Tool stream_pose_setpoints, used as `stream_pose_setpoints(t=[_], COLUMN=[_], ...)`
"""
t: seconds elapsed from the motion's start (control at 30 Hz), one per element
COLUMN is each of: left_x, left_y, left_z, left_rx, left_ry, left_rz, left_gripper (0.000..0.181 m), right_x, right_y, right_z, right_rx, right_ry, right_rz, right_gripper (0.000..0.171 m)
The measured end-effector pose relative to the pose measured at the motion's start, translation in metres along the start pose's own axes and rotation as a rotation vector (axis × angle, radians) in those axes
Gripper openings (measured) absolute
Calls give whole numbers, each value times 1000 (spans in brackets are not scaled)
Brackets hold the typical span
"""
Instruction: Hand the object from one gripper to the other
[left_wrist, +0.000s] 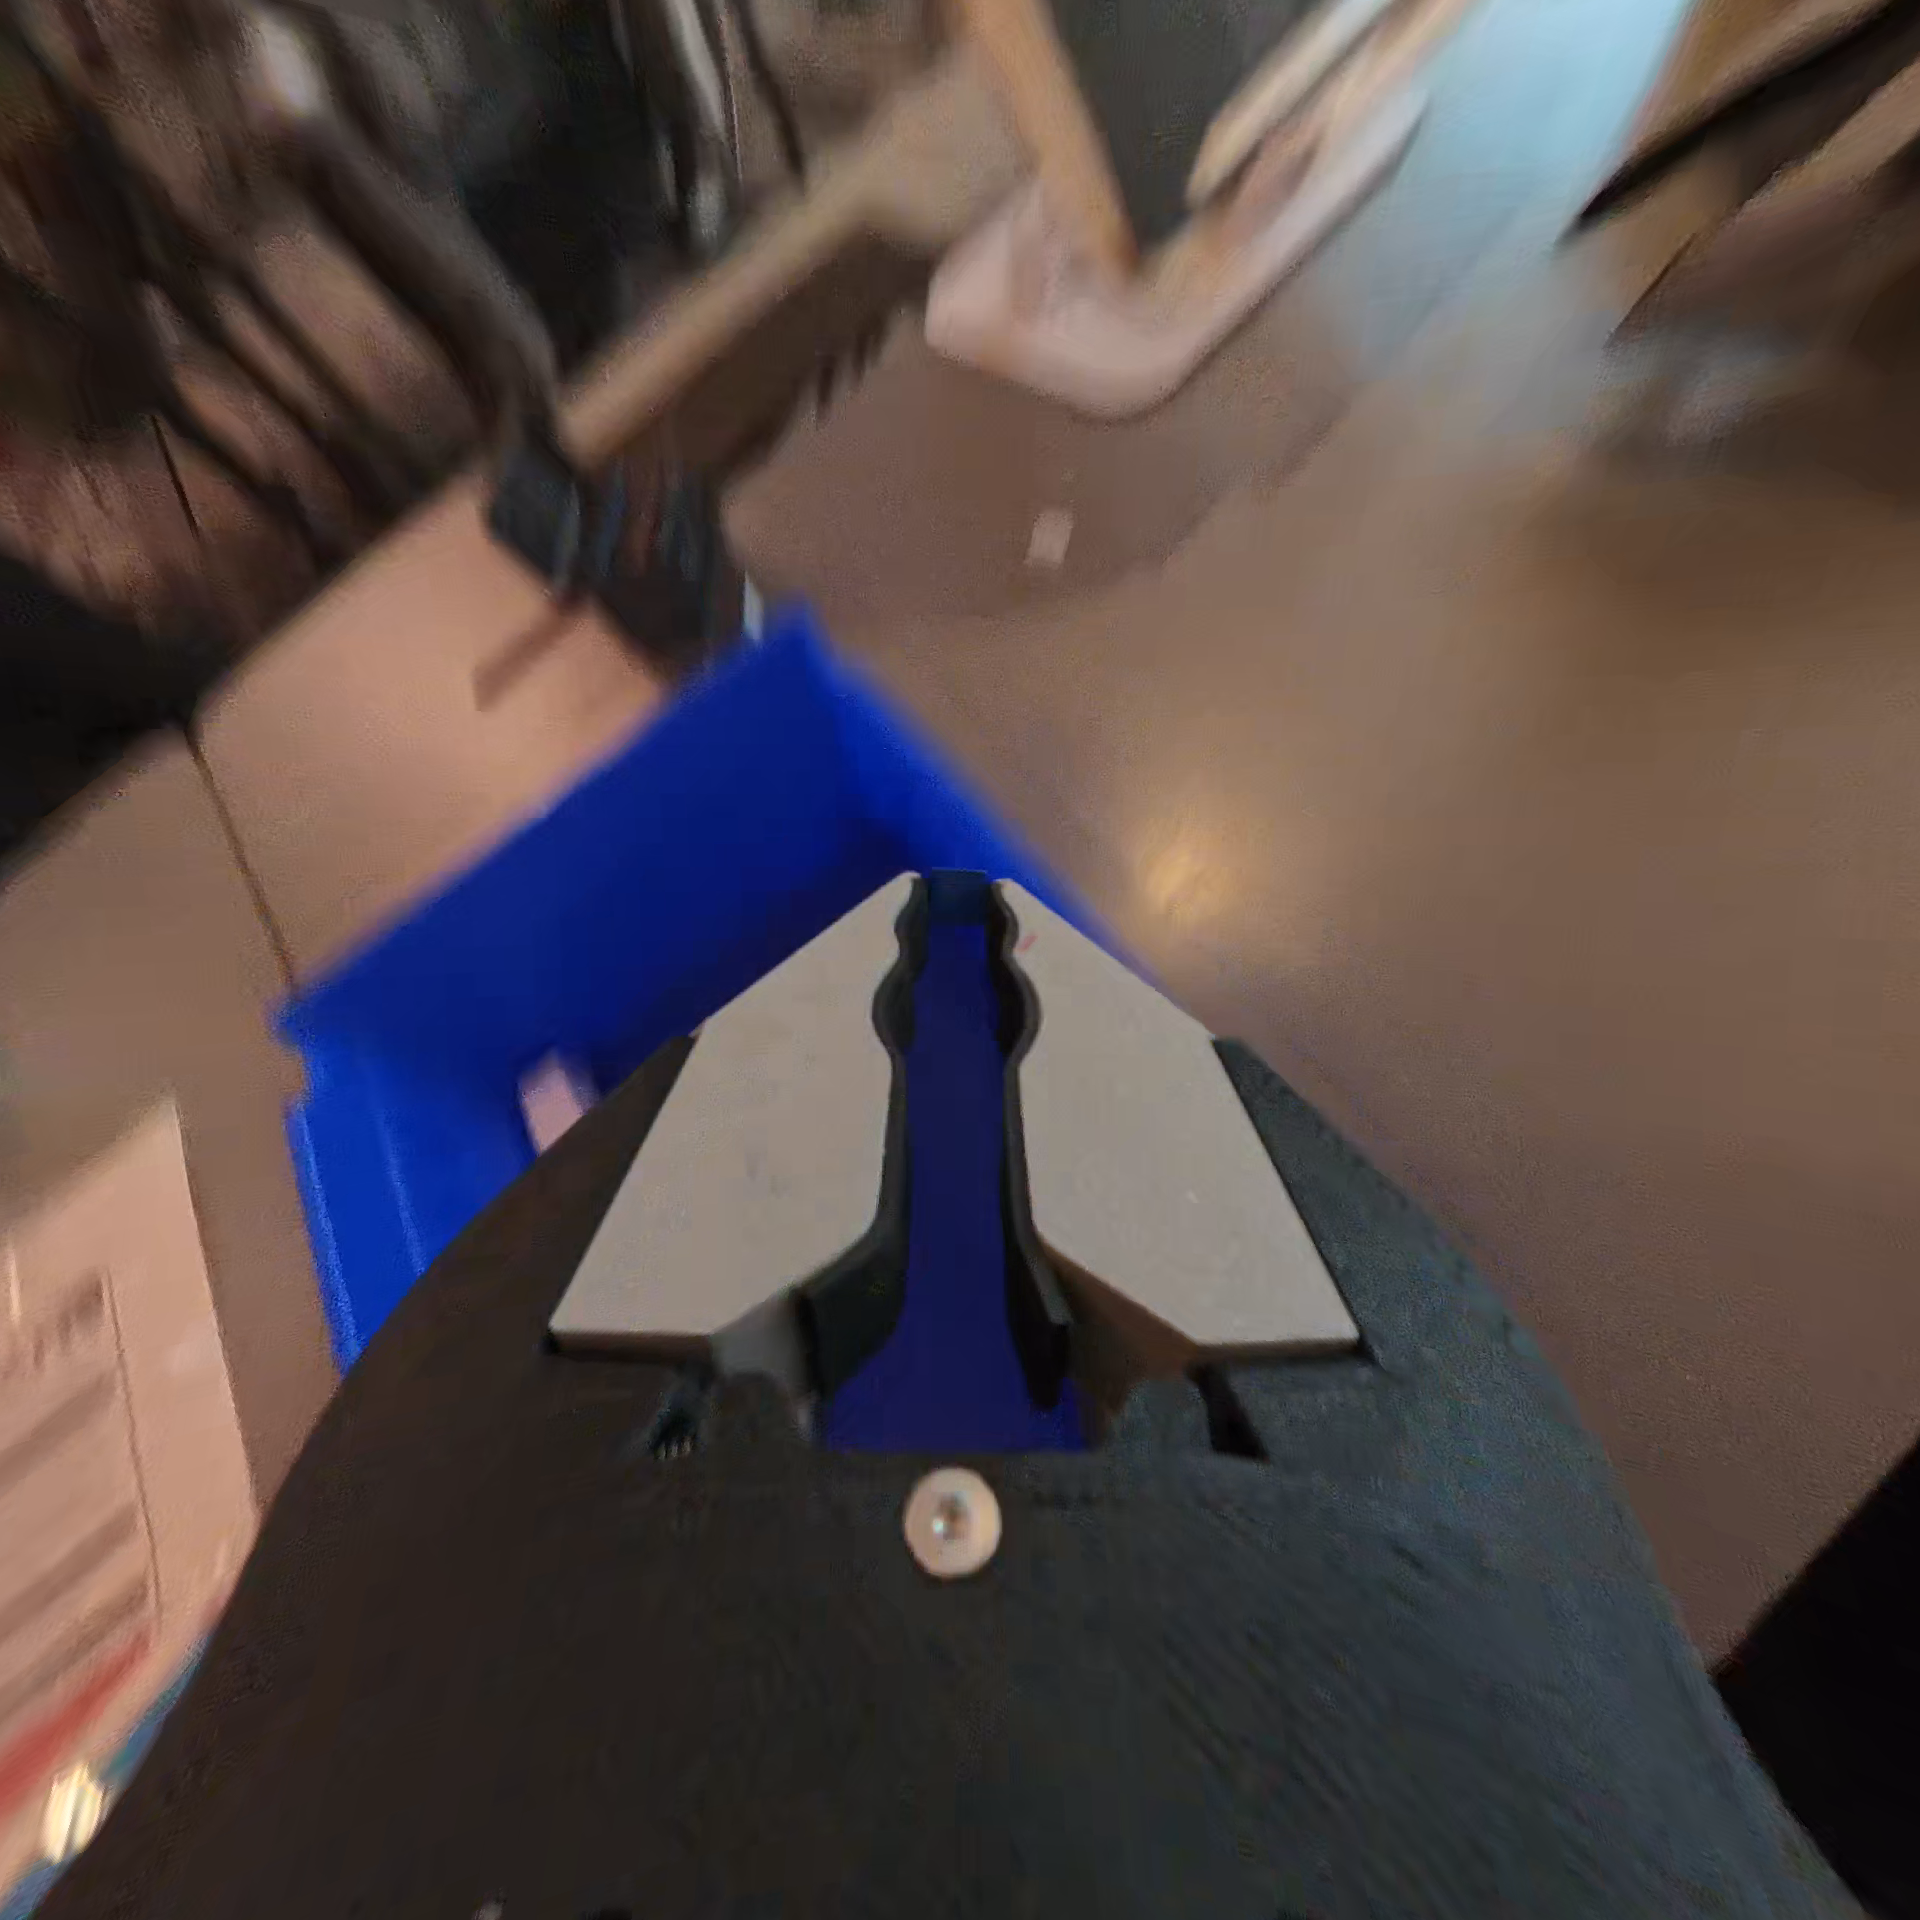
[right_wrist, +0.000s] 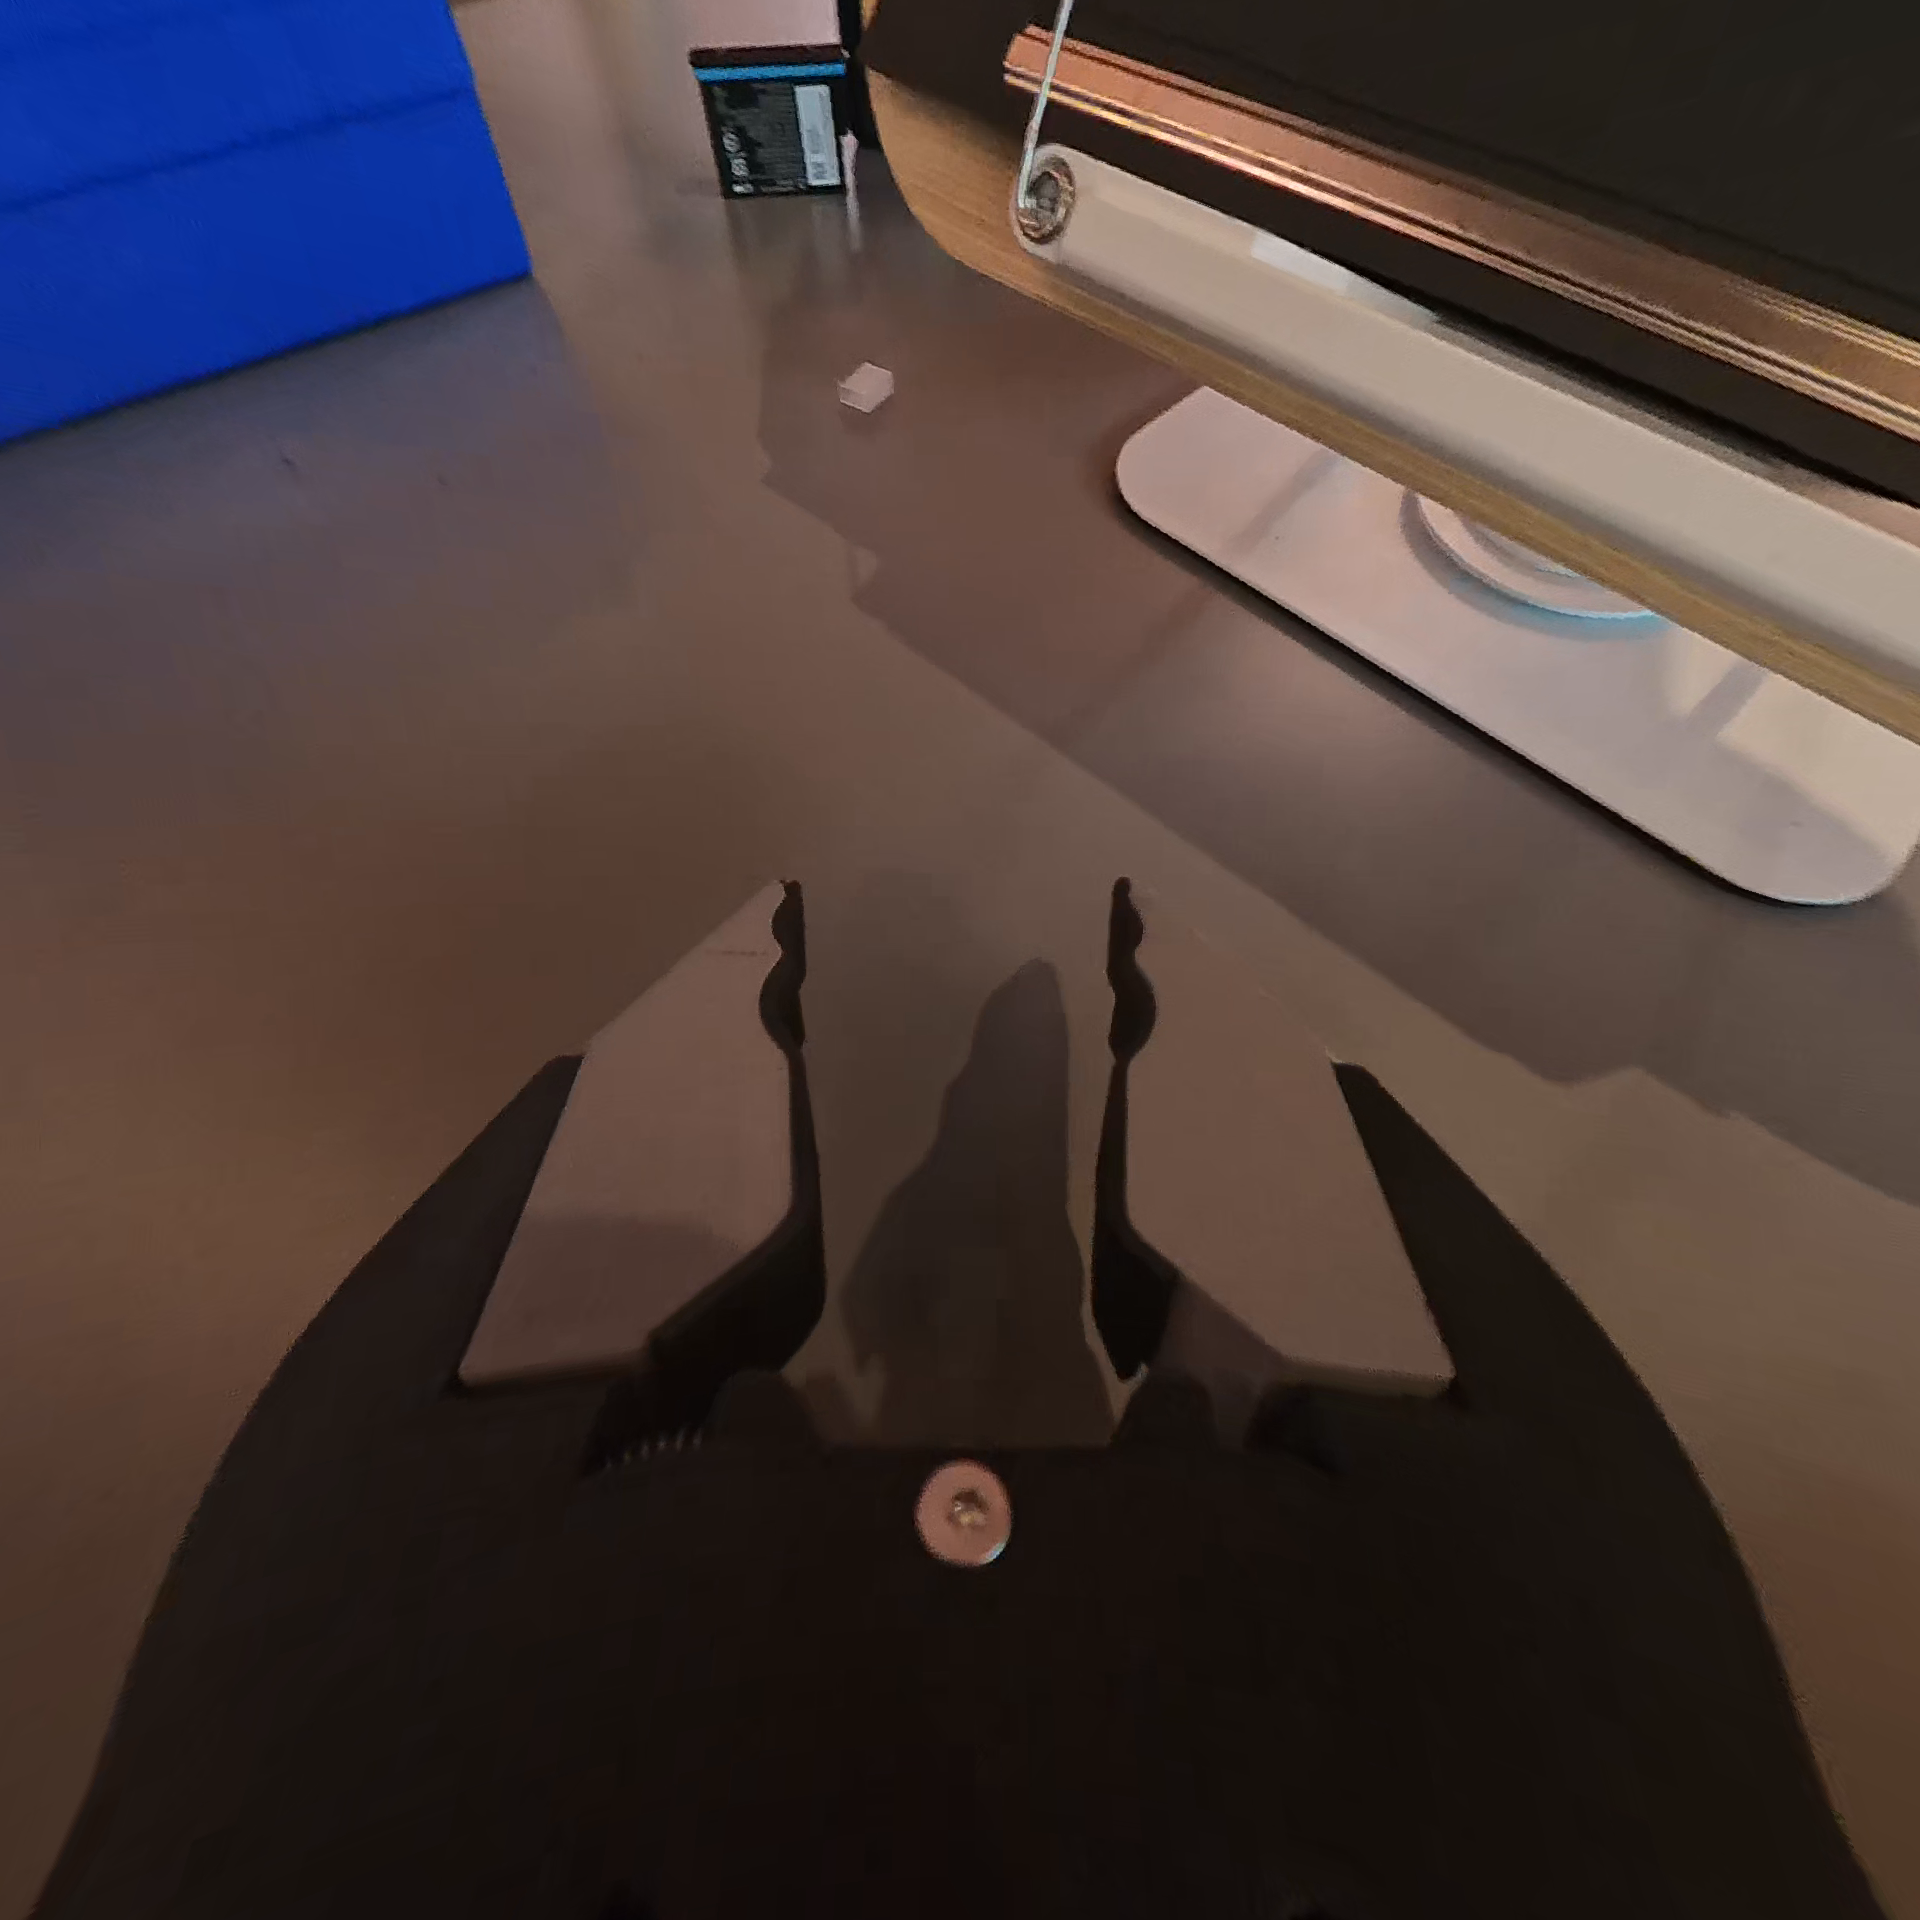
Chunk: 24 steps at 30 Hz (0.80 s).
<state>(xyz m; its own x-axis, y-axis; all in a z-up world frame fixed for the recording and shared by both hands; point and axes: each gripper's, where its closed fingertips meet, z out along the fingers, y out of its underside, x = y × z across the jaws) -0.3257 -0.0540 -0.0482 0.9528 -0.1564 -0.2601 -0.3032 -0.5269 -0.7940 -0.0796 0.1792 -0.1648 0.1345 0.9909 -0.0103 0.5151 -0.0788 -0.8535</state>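
My left gripper (left_wrist: 956, 894) hangs over a blue bin (left_wrist: 582, 935). Its jaws are nearly together and seem to pinch a small dark blue piece (left_wrist: 956, 902) at the tips; the piece is hard to tell from the bin behind it. A pale object (left_wrist: 556, 1101) lies inside the bin. My right gripper (right_wrist: 951, 904) is open and empty, low over the brown table (right_wrist: 520, 727). A small pale cube (right_wrist: 865, 387) lies on the table well ahead of it. The cube also shows in the blurred left wrist view (left_wrist: 1049, 540).
The blue bin (right_wrist: 208, 208) stands at the far left of the right wrist view. A small black box (right_wrist: 774, 130) stands behind the cube. A monitor on a white stand (right_wrist: 1507, 644) fills the right side. Cardboard boxes (left_wrist: 395, 748) crowd the bin's left.
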Motion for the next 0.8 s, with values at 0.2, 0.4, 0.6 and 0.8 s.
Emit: stream_pose_setpoints(t=[0.2,0.4,0.6,0.8], left_x=[107,153,181,191], left_y=[-126,-130,-129,-120], left_z=[33,157,215,224], left_rx=[402,426,440,441], left_ry=[34,-173,-246,-204], left_rz=[227,469,718,767], left_gripper=[8,9,8,8], right_x=[-11,-7,-10,-13], right_y=[-21,-46,-56,-55], right_z=[16,-1,-17,-14], right_rx=[66,229,312,301], right_ry=[-106,-217,-267,-351], right_rz=[-55,-14,-43,52], right_gripper=[49,46,38,31])
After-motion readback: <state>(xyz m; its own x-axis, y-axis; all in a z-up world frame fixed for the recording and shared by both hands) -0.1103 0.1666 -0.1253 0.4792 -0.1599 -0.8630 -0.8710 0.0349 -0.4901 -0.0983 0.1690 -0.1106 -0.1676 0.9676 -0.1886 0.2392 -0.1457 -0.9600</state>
